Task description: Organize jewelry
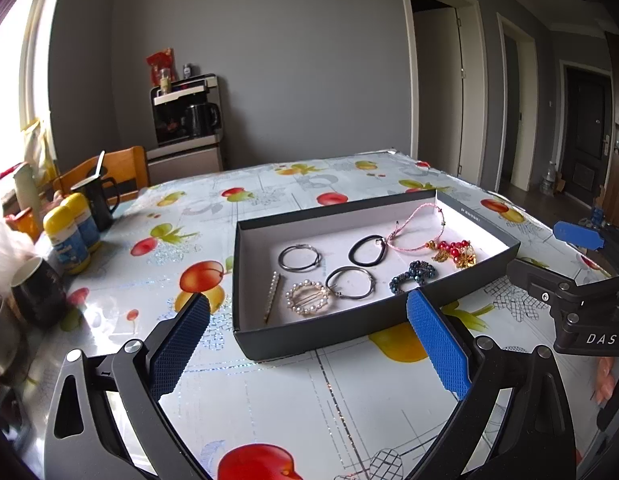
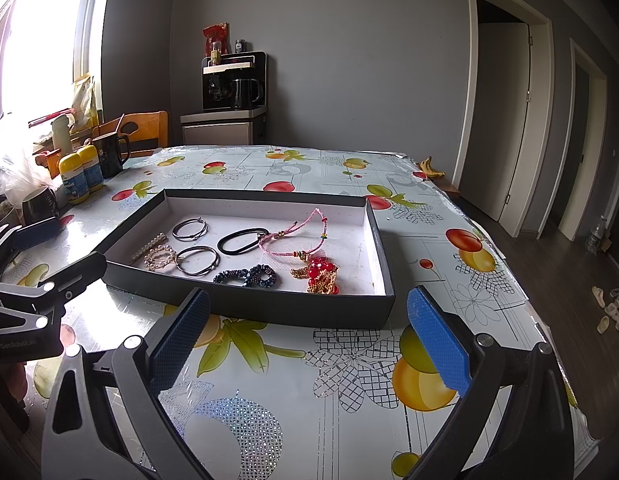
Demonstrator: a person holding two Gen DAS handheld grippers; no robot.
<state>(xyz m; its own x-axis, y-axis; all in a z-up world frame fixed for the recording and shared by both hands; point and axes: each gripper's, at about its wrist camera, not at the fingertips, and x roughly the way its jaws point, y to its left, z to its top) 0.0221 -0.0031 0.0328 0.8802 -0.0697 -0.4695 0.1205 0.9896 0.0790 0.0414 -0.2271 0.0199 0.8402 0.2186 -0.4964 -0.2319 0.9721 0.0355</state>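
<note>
1. The box (image 1: 361, 340) sits on the surface (image 1: 309, 400) and can slide if a finger pushes its near wall.
2. Both hand-held grippers, left (image 1: 309, 336) and right (image 2: 309, 332), are spread apart and empty.
3. The red bead chain (image 2: 323, 276) touches the pink cord bracelet (image 2: 297, 236) and may drag it.
4. The thin hoops (image 1: 299, 258) lie flat and can slip from the pads.

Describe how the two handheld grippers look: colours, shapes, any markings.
Both match. The left gripper has black angled metal arms with silver pivot bolts and two flat blue pads with a fine diamond grip texture. The right gripper is built the same. White lettering shows on each body from the other's camera: "DAS" on the right one; the left one's is too blurred.
</note>
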